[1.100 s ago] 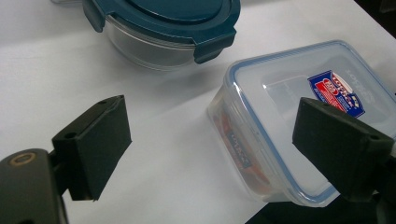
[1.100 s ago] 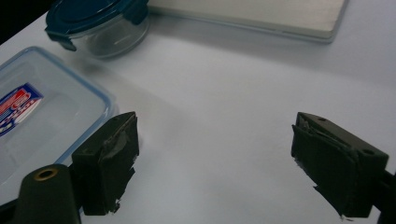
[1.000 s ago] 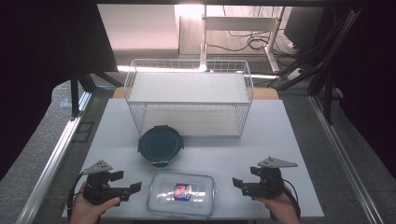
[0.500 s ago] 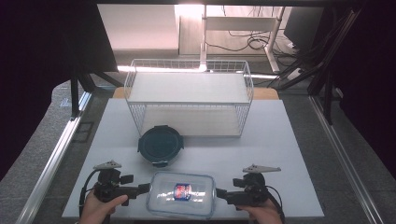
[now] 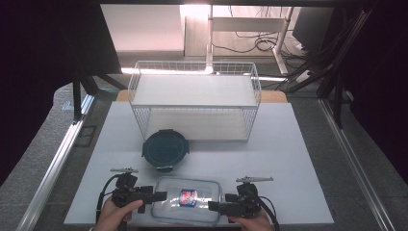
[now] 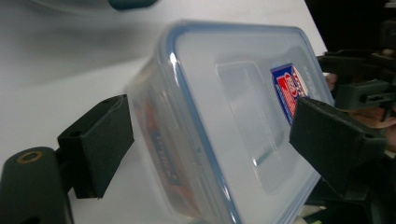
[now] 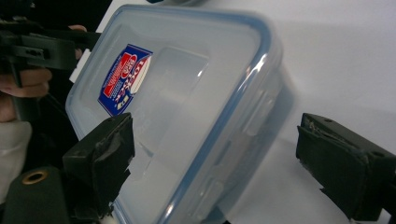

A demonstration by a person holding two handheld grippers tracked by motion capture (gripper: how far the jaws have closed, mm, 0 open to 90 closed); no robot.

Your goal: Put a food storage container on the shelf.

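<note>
High view: clear box [image 5: 186, 199] with a blue-edged lid sits at the near edge of the white table [image 5: 298, 159], just in front of the round dark lid [image 5: 165, 149]; the wire basket [image 5: 195, 98] stands behind that lid. Left gripper [image 5: 156, 196] is at the box's left end, right gripper [image 5: 215, 207] at its right end, each held in a hand.

Left gripper view: jaws spread wide, straddling the box's [image 6: 224, 116] end (one over the lid, one beside the wall), not clamped.

Right gripper view: same picture. Jaws apart on either side of the box's [image 7: 187, 102] end, gaps visible, nothing gripped. Red-and-blue sticker [image 7: 123, 79] on top.
</note>
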